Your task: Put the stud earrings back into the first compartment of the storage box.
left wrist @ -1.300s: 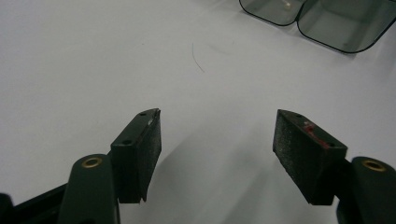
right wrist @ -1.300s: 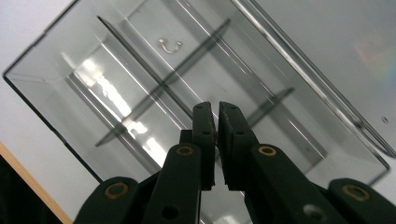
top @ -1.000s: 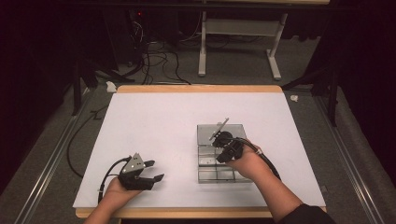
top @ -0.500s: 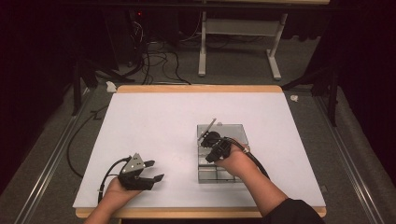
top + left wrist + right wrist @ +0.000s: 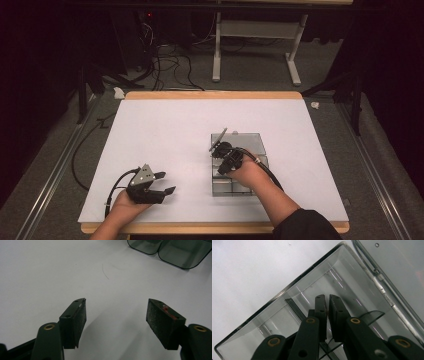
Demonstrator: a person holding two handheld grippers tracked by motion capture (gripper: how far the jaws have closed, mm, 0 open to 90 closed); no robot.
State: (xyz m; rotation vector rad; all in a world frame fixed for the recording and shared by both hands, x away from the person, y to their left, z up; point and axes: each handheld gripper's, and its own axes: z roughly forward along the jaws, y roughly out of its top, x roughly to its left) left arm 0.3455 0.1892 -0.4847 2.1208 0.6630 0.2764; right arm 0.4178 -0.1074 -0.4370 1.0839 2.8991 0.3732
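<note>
A clear plastic compartment box (image 5: pixel 215 187) lies on the white table (image 5: pixel 165 130), right of centre, with its lid (image 5: pixel 250 142) folded open at the far side. My right gripper (image 5: pixel 216 152) dips into the box's left side. In the right gripper view its jaws (image 5: pixel 328 298) stand shut inside a compartment, above a thin divider (image 5: pixel 294 307); a tiny reddish speck sits between the pads and I cannot tell what it is. My left gripper (image 5: pixel 168 182) rests at the front left of the table, open and with nothing between its pads (image 5: pixel 75 320).
In the left gripper view the box's rounded corners (image 5: pixel 175 255) lie far ahead across bare table. The box's hinge and lid (image 5: pixel 402 270) sit to the right of my right jaws. Beyond the table are a desk frame (image 5: pixel 255 55) and floor cables (image 5: pixel 165 65).
My right hand has moved left and down, bringing its shut jaws lower into the box's left compartments. The left hand has stayed still.
</note>
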